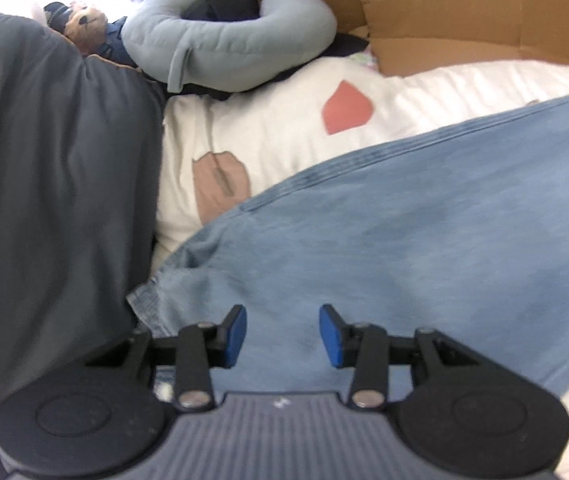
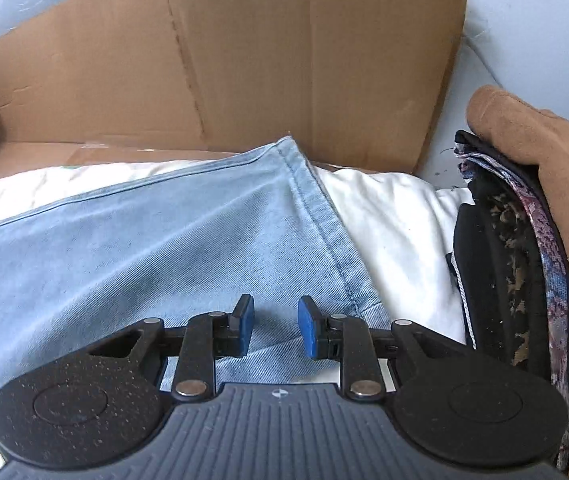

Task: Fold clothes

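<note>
Left gripper (image 1: pixel 283 336) tilted downward, jaws parted (nothing between), right gripper (image 2: pixel 276 327) likewise, slightly narrower

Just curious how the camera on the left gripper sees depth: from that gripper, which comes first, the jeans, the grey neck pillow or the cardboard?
1. Jeans, right under the left gripper.
2. Neck pillow, farther back, left.
3. Cardboard, behind, upper right.

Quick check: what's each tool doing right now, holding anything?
Left tool: open, nothing between its pads, over the light blue jeans.
Right tool: open, holding nothing, also over the jeans.
</note>
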The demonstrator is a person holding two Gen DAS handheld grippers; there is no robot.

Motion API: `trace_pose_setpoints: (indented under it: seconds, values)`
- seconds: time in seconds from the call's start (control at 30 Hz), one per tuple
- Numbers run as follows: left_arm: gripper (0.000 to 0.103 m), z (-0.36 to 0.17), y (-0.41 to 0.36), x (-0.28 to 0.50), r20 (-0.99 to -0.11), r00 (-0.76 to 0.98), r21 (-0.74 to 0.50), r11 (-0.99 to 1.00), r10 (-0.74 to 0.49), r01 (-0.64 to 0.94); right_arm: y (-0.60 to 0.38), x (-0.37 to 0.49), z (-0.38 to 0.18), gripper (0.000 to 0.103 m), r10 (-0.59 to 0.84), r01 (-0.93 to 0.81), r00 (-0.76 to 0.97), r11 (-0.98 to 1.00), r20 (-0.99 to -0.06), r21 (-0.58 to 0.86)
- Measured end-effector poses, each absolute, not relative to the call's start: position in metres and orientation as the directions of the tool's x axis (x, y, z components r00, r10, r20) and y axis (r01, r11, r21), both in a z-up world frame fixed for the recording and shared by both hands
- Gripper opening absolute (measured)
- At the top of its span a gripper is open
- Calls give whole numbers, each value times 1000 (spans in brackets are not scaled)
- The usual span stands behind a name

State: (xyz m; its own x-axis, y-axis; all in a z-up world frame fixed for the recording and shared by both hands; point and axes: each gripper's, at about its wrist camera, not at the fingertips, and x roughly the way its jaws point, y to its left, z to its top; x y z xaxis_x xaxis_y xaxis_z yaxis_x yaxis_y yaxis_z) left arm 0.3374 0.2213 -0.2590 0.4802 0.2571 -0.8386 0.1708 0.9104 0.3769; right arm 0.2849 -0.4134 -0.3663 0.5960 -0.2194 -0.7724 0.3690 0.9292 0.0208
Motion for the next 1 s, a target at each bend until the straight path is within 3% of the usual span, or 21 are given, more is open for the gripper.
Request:
trace_pose_setpoints:
  seconds: [0.07,0.23,0.5,0.8,0.87,0.93,1.0]
  values:
    - [43,-258,210,328,-843,483,349,924,235,159,-419,282,-369,38,-202,373,599,927,-775,47]
    - [46,-265,189,290,-872,459,252,959,169,126,-426,267,-369,39,-177,415,591,903,-787,109]
    - [46,-302,155,249,-896,435,189,964,92,186,-440,261,-374,39,-164,464,538,877,-827,127]
    - [51,-334,135,222,-901,430,165,959,51,231,-471,263,-383,44,-139,582,578,761,-804,287]
    - [54,-340,133,220,-900,432,178,953,57,244,-471,265,-383,33,-143,577,583,766,-800,284]
    - [57,-346,130,220,-897,437,196,948,70,251,-473,266,-381,12,-149,572,591,770,-793,282]
    - [59,-350,129,222,-896,436,206,947,82,247,-477,266,-379,7,-152,570,602,770,-784,288]
